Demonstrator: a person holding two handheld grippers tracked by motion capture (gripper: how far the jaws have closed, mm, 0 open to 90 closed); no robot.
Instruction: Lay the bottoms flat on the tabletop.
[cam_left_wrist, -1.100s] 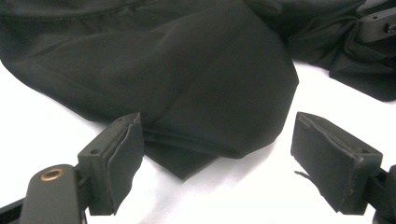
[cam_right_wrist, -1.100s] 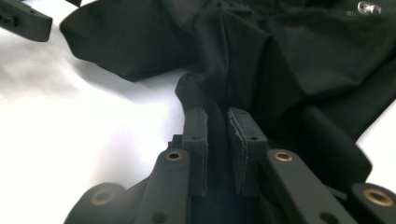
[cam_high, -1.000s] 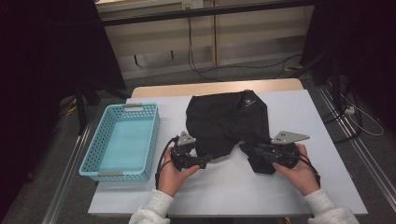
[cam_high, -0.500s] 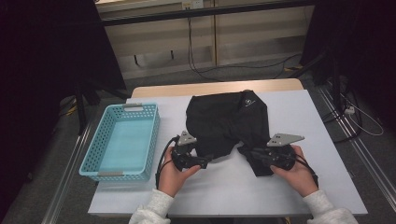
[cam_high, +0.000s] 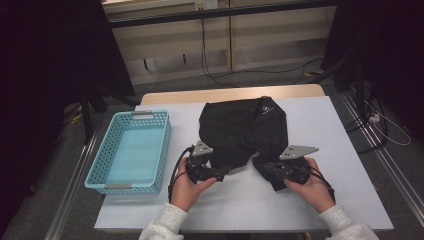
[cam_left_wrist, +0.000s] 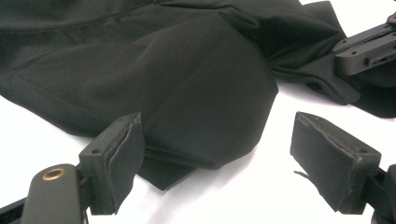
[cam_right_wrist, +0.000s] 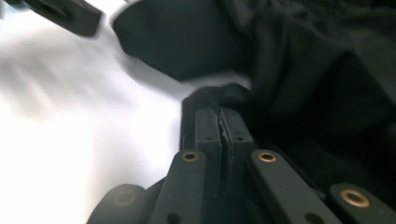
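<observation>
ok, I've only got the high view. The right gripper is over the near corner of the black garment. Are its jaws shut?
Observer: Shut. In the right gripper view, the right gripper has its pads pressed together. The black garment bunches at their tips, but I cannot tell whether a fold is pinched.
Operator: and the left one?
Observer: The left gripper is open wide. A rounded fold of the garment lies between its jaws on the white table.
Operator: pads on it?
Observer: One pad stands clear of the fold. The other sits right at the cloth's edge.
</observation>
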